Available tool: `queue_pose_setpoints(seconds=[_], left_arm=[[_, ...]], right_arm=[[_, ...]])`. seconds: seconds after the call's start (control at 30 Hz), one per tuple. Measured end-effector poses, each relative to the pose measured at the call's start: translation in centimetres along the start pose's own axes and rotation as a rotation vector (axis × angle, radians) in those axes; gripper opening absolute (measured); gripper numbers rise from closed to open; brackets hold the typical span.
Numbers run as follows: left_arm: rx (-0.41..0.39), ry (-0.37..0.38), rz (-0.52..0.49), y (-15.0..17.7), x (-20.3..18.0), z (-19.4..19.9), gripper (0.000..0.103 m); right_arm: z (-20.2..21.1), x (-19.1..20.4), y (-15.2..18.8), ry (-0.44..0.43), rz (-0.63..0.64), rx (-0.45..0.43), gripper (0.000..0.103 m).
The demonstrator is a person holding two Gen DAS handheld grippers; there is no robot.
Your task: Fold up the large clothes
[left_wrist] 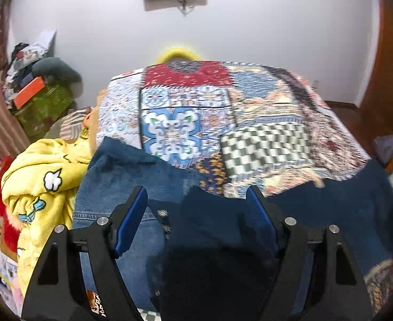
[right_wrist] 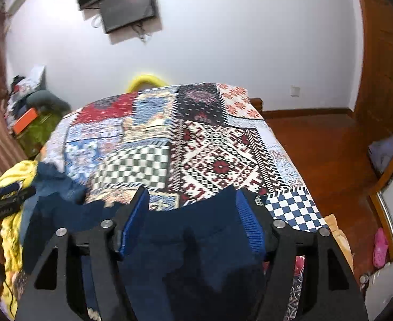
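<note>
Left wrist view: patchwork bedspread [left_wrist: 196, 112] fills everything beyond the jaws, and the dark blue garment [left_wrist: 217, 214] lies on its near edge, spreading under and between both tools. A lighter denim panel of it sits under the left finger. Left gripper [left_wrist: 197, 203] has its jaws spread wide with cloth bunched in the gap — pads not visibly pressing on it. Right gripper [right_wrist: 192, 208] likewise stands spread, a ribbed hem rising between the fingers, nothing clamped.

Risks, as I judge them: with neither tool gripping, any lift would leave the garment behind or catch a single layer, skewing the fold. The bunched fabric could snag on a fingertip. To the left of the jaws, a yellow cartoon-print blanket [left_wrist: 44, 182] touches the garment's edge — it could get dragged into the fold.

Containers: none I can make out; the clutter pile [left_wrist: 36, 80] far left is too blurred to sort.
</note>
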State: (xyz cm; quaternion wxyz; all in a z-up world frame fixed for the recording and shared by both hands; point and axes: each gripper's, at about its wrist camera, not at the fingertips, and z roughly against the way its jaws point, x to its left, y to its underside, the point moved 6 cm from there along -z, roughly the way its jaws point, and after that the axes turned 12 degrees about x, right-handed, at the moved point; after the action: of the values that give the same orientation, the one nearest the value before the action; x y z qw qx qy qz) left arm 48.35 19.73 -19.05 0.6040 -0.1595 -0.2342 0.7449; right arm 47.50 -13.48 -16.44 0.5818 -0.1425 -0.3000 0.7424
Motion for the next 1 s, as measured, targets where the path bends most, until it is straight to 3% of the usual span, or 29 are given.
queue_pose_setpoints(seconds=[0.3,0.4,0.5,0.63,0.77,0.87,1.0], left_arm=[[0.064,0.196,-0.164,6.1,-6.8,2.5,0.080],[0.068,0.193,-0.208,7.8,-8.6,2.4,0.085],[0.080,0.143,-0.239,9.0,-9.6,0.9,0.088],[0.110,0.184,-0.170,10.7,-8.7,-1.6,0.100],[0.108,0.252,-0.099,11.6,-6.9,-1.9,0.100],[0.092,0.225,-0.116,12.3,-6.2,-0.9,0.100],[0.106,0.179,-0.066,13.4,-3.8,-0.3,0.100]], right_arm=[[-0.6,6.1,5.7,-0.095,0.193,0.093,0.069],[-2.5,6.9,8.2,-0.105,0.251,0.163,0.069],[-4.5,6.0,10.0,-0.080,0.247,0.224,0.072],[-4.8,2.9,10.7,-0.111,0.086,0.279,0.094],[-3.9,1.3,11.6,-0.059,0.086,0.287,0.095],[-3.0,0.2,11.9,-0.012,0.103,0.278,0.099],[-2.6,-1.7,12.1,0.014,0.061,0.285,0.099]])
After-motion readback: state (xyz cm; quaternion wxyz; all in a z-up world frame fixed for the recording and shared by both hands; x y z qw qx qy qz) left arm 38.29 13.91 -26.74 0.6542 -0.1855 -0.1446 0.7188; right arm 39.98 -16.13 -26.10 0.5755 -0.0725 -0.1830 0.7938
